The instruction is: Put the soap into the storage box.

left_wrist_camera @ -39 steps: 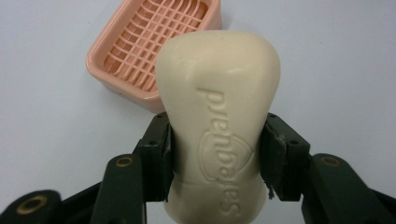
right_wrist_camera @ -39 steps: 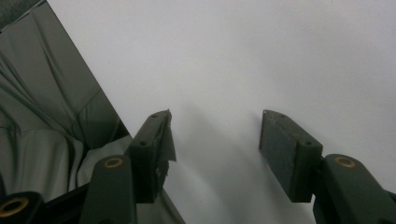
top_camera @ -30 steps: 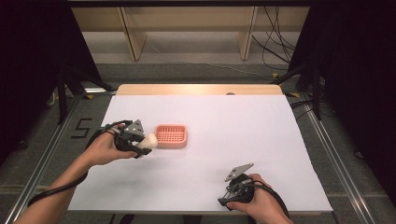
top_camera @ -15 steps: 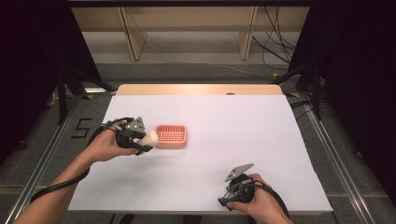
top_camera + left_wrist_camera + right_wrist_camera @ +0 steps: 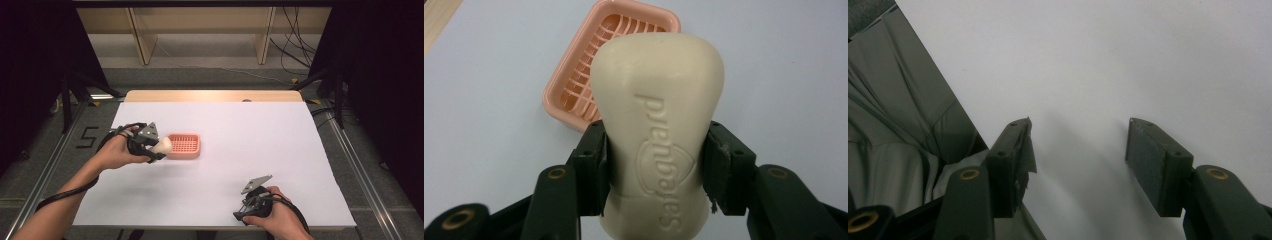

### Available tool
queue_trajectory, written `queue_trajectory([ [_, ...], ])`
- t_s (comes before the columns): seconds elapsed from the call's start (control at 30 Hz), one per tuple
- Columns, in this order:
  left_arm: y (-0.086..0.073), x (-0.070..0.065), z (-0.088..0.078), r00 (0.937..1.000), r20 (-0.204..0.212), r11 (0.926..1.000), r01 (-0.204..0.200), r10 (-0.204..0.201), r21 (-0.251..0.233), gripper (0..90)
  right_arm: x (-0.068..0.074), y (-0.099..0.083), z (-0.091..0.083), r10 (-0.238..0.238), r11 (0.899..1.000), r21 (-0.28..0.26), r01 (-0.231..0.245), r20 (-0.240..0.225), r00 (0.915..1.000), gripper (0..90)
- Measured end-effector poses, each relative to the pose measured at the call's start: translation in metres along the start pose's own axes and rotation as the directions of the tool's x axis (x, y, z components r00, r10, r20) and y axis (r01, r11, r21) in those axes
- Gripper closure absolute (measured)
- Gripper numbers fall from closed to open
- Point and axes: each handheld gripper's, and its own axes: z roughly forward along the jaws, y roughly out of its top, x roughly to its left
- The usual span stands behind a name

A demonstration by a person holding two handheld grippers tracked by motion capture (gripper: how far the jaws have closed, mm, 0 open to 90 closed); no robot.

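In the high view, the left gripper (image 5: 159,146) sits left of centre in the frame, held above the white bench (image 5: 250,150), its jaws clamped on a cream soap bar (image 5: 163,145). The bar's far end reaches just to the left rim of the pink soap dish (image 5: 184,146), which rests on the bench at centre left. Against the frames from a second and half a second ago, the hand, gripper and bar lie in almost the same spot beside the dish; any shift is too slight to tell. The right gripper (image 5: 241,213) stays low at the bottom right of the frame, near the bench's front edge, as before.

In the left gripper view, the soap bar (image 5: 659,135) stands in the middle of the frame, pinched at its narrow waist between the two black jaws, raised lettering facing the camera. The pink dish (image 5: 569,97) with its ribbed floor shows behind the bar in the upper left, partly covered by it.

In the right gripper view, the right gripper (image 5: 1078,165) has its jaws spread wide over bare white bench (image 5: 1123,60), holding nothing. Grey fabric (image 5: 893,130) lies past the bench edge at the left.
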Motion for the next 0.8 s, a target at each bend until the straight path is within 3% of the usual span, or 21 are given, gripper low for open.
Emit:
queue_trajectory([
  [0.3,0.0022,0.0034,0.0004,1.0000,0.001,1.0000,-0.003,0.003,0.006,49.7,-0.0013,-0.0006,0.0001,-0.015,1.000,-0.014,0.015,0.000,0.9999,44.7],
  [0.37,0.0022,0.0035,0.0009,1.0000,0.003,1.0000,-0.005,0.005,0.007,49.7,0.0017,-0.0013,-0.0012,0.026,1.000,-0.004,-0.026,0.004,0.9996,44.7],
  [0.4,0.0025,0.0034,0.0012,1.0000,0.001,1.0000,-0.004,0.004,0.007,49.7,-0.0016,-0.0012,-0.0009,-0.008,1.000,-0.014,0.008,0.004,1.0000,44.7],
  [0.5,0.0039,0.0050,0.0007,1.0000,0.002,0.9999,-0.008,0.008,0.012,49.7,0.0010,-0.0017,-0.0019,0.025,1.000,-0.014,-0.025,0.004,0.9997,44.7],
  [0.53,0.0050,0.0064,0.0001,0.9999,-0.003,0.9998,-0.015,0.015,0.013,49.7,-0.0020,-0.0016,-0.0018,-0.008,1.000,-0.021,0.008,0.007,0.9999,44.7],
  [0.67,0.0062,0.0070,0.0003,0.9999,-0.001,0.9998,-0.012,0.012,0.016,49.7,-0.0024,-0.0025,-0.0024,-0.009,1.000,-0.025,0.009,0.009,0.9999,44.7],
  [0.7,0.0068,0.0074,0.0000,0.9998,0.002,0.9996,-0.018,0.018,0.024,49.7,-0.0023,-0.0027,-0.0029,-0.006,1.000,-0.026,0.006,0.011,0.9999,44.7],
  [0.73,0.0078,0.0081,-0.0003,0.9996,-0.001,0.9993,-0.030,0.030,0.024,49.7,0.0017,-0.0033,-0.0049,0.046,0.999,-0.015,-0.046,0.016,0.9988,44.7],
  [0.8,0.0080,0.0079,-0.0003,0.9999,0.000,0.9996,-0.017,0.017,0.021,49.7,0.0002,-0.0034,-0.0053,0.037,0.999,-0.022,-0.036,0.028,0.9989,44.7],
])
